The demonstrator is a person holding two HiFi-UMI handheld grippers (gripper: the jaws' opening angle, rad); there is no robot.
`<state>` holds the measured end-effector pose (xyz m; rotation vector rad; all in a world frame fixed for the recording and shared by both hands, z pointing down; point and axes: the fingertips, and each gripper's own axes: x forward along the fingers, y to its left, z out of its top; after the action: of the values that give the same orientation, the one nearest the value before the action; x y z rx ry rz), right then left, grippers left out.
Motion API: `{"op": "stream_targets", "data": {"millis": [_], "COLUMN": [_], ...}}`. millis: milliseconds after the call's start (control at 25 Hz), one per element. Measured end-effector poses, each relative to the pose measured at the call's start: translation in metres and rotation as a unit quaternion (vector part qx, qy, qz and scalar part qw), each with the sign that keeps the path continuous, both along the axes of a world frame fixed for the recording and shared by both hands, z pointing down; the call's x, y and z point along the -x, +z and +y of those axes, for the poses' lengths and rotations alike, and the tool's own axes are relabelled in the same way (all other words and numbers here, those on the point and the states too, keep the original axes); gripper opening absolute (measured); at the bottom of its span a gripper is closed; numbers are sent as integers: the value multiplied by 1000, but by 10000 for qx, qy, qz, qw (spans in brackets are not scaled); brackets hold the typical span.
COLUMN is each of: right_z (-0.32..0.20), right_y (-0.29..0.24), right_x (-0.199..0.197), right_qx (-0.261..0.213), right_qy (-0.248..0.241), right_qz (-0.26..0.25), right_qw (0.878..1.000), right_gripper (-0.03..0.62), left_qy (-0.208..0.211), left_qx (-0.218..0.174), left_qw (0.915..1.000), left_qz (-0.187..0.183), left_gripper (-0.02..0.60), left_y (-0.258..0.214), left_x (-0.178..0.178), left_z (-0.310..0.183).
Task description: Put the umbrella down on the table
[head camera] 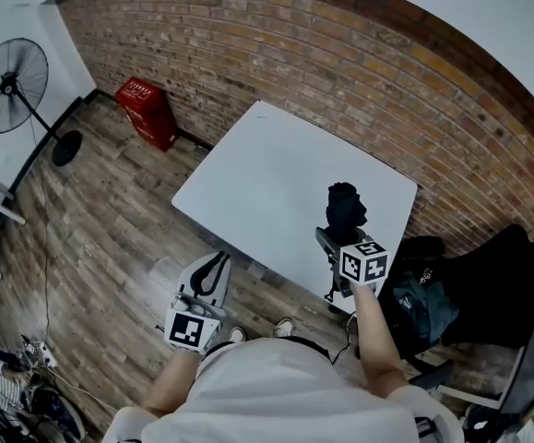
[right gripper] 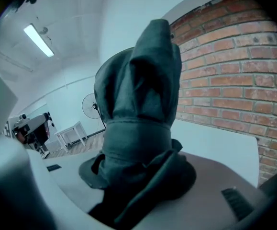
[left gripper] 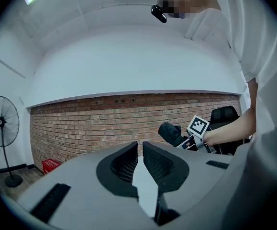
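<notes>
The right gripper (head camera: 336, 240) clamps the umbrella (head camera: 345, 206) over the table's (head camera: 267, 164) near right edge; laying it down remains. The left gripper (head camera: 209, 277) is closed and empty.

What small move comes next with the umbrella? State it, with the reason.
Probably lower the right gripper until the umbrella rests on the white table. Its fingers are clamped on the dark folded umbrella, which is held above the table's near right edge, not yet lying on it.
</notes>
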<state>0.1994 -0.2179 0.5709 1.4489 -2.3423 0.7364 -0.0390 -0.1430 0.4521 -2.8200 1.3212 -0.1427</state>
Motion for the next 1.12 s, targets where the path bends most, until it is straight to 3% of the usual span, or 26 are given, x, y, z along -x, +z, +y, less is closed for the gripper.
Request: {"op": "stream_targets", "data": {"millis": [280, 480, 1120], "right_z": [-22, -38, -75], "right_y": [49, 77, 148], "right_x": [10, 7, -20], "right_qx": [509, 854, 1517], "right_qy": [-241, -73, 199], "right_qz": [175, 9, 547], "right_qw": [9983, 9963, 9867], "right_gripper": [219, 219, 219], "left_qy": [-225, -329, -559], "left_qx": [102, 129, 220], "left_qw": [9997, 9994, 9980], "left_qz": [-37, -70, -203], "left_gripper": [52, 52, 52], "left_y": [5, 7, 10], "left_x": [7, 8, 7], "left_z": [2, 2, 3]}}
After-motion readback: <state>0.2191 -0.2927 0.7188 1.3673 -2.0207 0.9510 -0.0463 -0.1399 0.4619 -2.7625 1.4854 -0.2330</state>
